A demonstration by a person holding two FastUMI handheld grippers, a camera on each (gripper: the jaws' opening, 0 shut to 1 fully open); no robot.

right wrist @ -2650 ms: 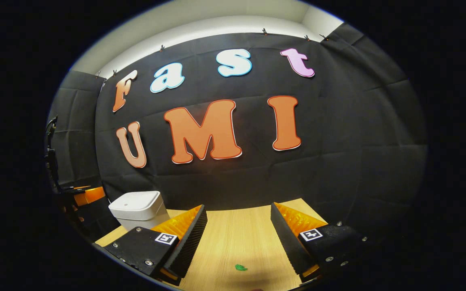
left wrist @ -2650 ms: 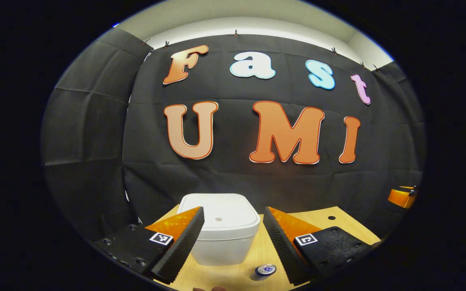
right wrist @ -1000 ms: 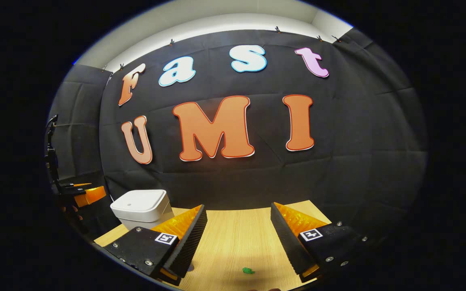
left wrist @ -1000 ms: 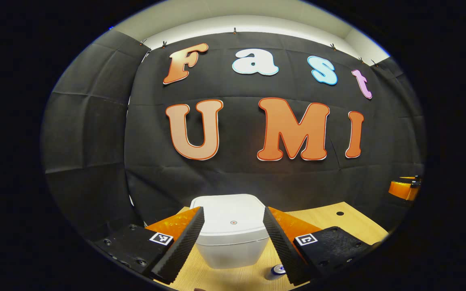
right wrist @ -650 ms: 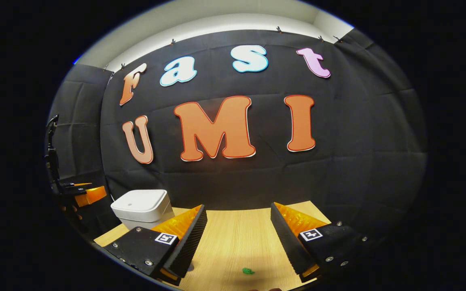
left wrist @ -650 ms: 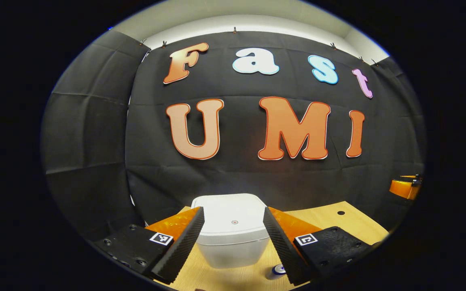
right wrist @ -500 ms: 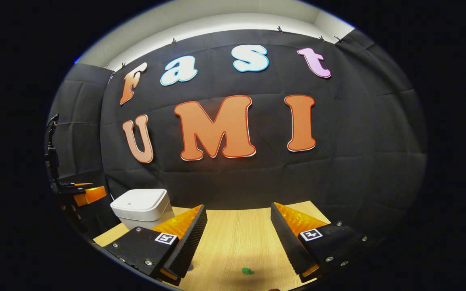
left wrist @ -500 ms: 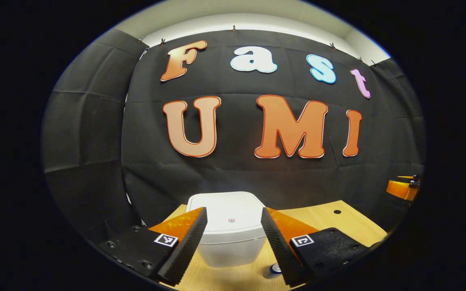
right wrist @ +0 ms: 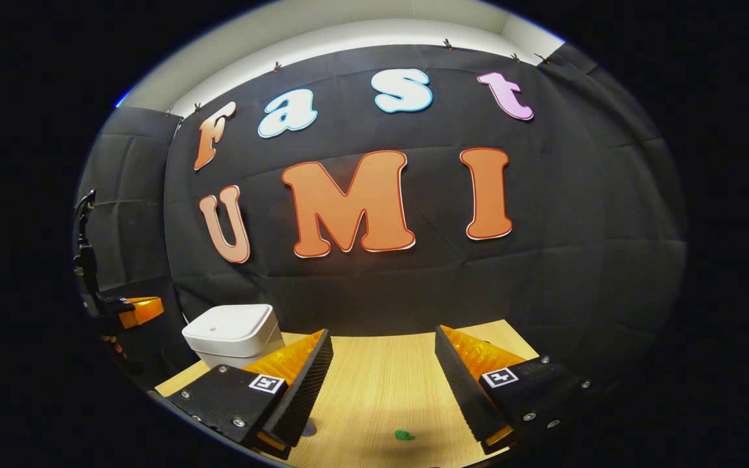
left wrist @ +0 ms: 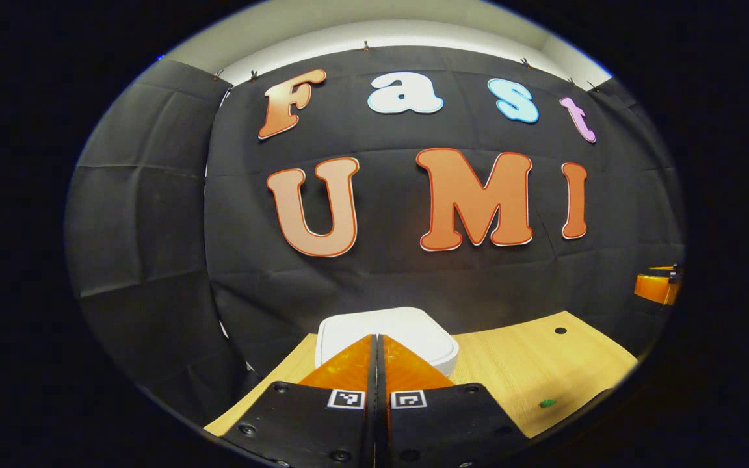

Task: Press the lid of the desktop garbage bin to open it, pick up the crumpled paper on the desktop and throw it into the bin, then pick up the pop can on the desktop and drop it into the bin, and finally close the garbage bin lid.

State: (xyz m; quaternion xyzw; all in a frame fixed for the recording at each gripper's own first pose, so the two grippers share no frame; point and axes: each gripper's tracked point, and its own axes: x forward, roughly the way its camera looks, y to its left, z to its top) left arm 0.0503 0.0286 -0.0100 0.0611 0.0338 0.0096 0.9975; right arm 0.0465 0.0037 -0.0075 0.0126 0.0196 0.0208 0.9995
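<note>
Bare desk (right wrist: pixel 381 383) lies open between the right gripper's (right wrist: pixel 381 351) parted fingers, a small green scrap (right wrist: pixel 404 434) the sole obstacle; the white bin (left wrist: pixel 407 328) stands directly ahead of the left gripper (left wrist: pixel 378 341).

In the left gripper view the left tool (left wrist: pixel 378 344), its two fingers pressed together, hides the near side and body of the garbage bin (left wrist: pixel 413 328); whether the tips touch the lid cannot be told. A small green scrap (left wrist: pixel 547 403) on the counter (left wrist: pixel 530 364) is too small to identify. In the right gripper view the right tool (right wrist: pixel 381 364) has its left finger (right wrist: pixel 303 383) covering the bin's lower right corner, and the view's lower edge cuts off the near counter.
</note>
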